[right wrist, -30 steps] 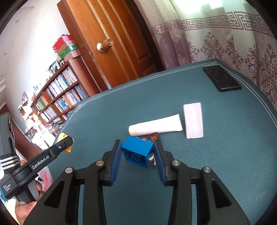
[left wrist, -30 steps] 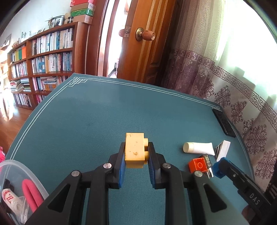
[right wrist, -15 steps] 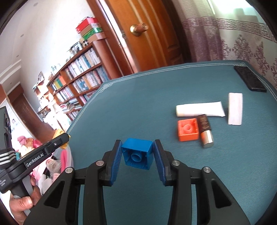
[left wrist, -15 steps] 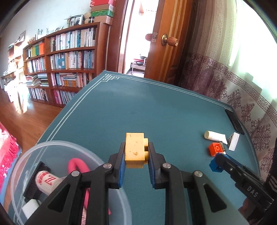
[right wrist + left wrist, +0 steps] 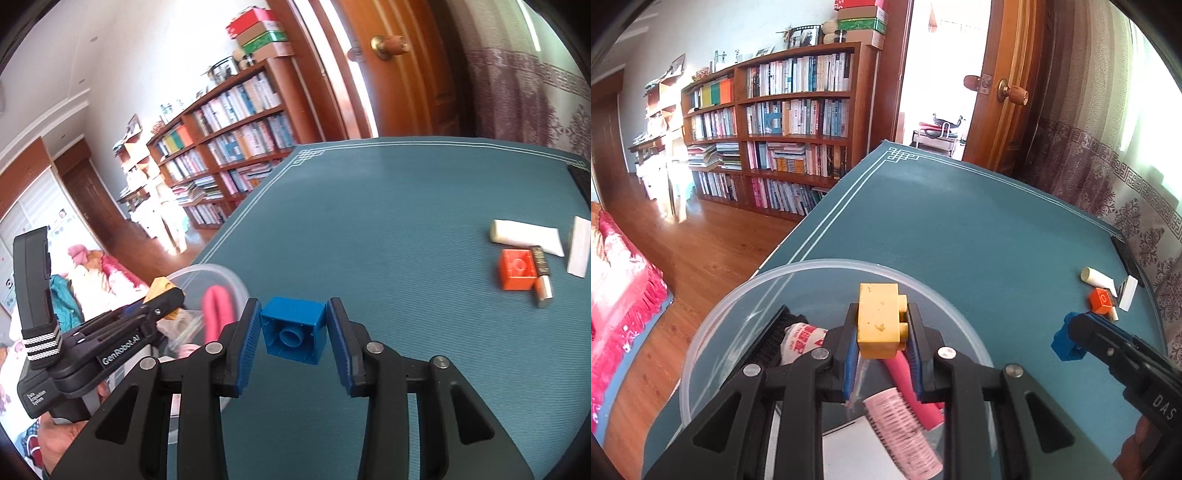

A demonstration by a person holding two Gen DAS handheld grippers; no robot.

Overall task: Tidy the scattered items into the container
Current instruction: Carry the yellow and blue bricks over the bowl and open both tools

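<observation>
My left gripper (image 5: 882,325) is clamped on the yellow brick (image 5: 879,319), holding it above the clear round container (image 5: 713,317), which has a pink hair roller (image 5: 905,428) and a white packet (image 5: 799,341) inside. My right gripper (image 5: 293,328) is clamped on the blue brick (image 5: 293,330), just right of the container, while the orange brick (image 5: 517,269), white tube (image 5: 524,236) and small bottle (image 5: 543,275) lie on the teal table (image 5: 406,206), well to the container's right

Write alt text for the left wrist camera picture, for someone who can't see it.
A handheld left gripper clamps a yellow toy brick above a clear round plastic container on a teal table. The container already holds a pink hair roller and other items; the right gripper holds a blue brick nearby.
</observation>
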